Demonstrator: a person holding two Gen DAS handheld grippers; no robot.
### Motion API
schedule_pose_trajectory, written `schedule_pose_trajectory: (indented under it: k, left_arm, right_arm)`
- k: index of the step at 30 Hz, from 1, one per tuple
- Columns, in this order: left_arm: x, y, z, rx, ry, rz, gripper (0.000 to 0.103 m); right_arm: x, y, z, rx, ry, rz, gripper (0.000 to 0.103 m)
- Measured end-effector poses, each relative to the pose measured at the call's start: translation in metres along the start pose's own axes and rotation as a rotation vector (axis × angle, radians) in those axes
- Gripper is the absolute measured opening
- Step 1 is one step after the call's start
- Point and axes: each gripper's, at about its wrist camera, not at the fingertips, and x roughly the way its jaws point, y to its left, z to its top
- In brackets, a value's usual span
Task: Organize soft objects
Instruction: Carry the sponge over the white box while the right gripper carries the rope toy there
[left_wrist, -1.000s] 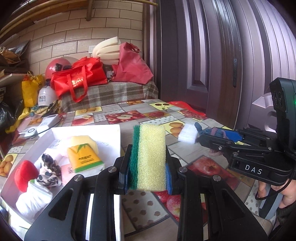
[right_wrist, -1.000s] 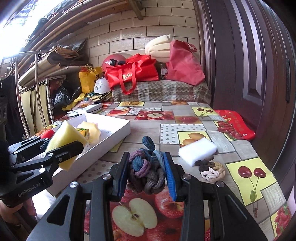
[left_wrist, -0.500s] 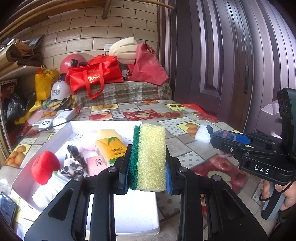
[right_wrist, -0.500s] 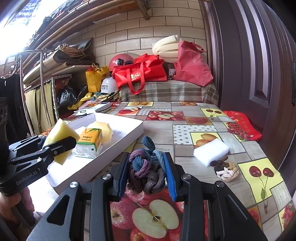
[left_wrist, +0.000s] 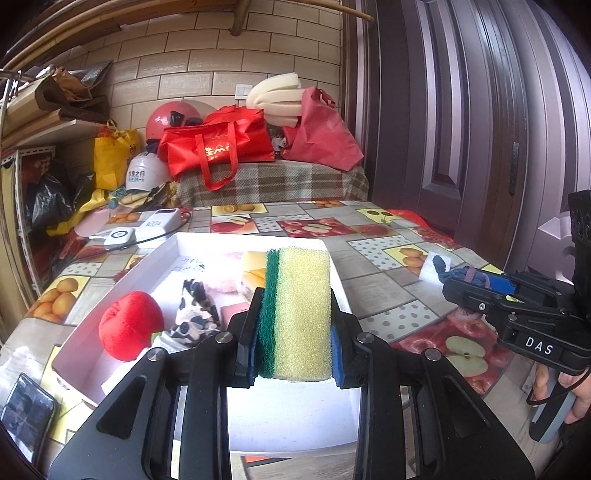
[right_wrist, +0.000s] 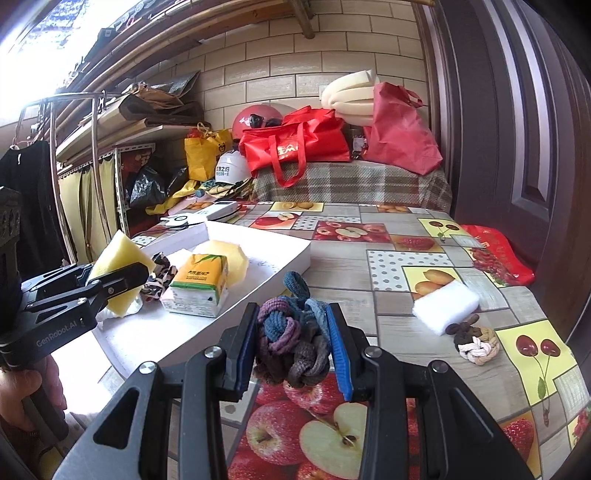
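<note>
At about nine o'clock on the fruit-print table (right_wrist: 436, 236) lies the white tray (left_wrist: 162, 254), already the gathering place for soft things: a red plush ball (left_wrist: 131, 325) at its near-left corner, a black-and-white scrunchie (left_wrist: 195, 314) beside it, and a yellow tissue pack (right_wrist: 199, 284) toward the tray's middle. The left gripper (left_wrist: 295, 332) hangs over the tray's near end, at six o'clock of it, jaws clamped on a yellow-and-green sponge (left_wrist: 295, 314) held upright on its edge; the foam is pinched across its thickness, probably so it can drop flat into the bare near part of the tray once released. Further right, the right gripper (right_wrist: 291, 343) is closed on a bundle of knotted hair ties (right_wrist: 291, 332), blue, purple and grey, carried above the apple-patterned cloth just outside the tray's right wall, seemingly waiting its turn at the same tray. Still loose at about three o'clock on the table are a white foam block (right_wrist: 445, 306) and, just in front of it, a small braided rope knot (right_wrist: 474, 339), both apparently left for later trips.
</note>
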Motion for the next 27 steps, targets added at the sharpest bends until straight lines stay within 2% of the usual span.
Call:
schedule_pose_trajectory:
  k: [22, 27]
  left_arm:
    - [0.002, 0.064, -0.001, -0.103, 0.013, 0.113, 0.028]
    - [0.008, 0.076, -0.001, -0.127, 0.038, 0.122, 0.028]
  right_arm:
    - [0.026, 0.065, 0.006, -0.116, 0.01, 0.145, 0.036]
    - [0.031, 0.079, 0.006, -0.141, 0.016, 0.187, 0.036]
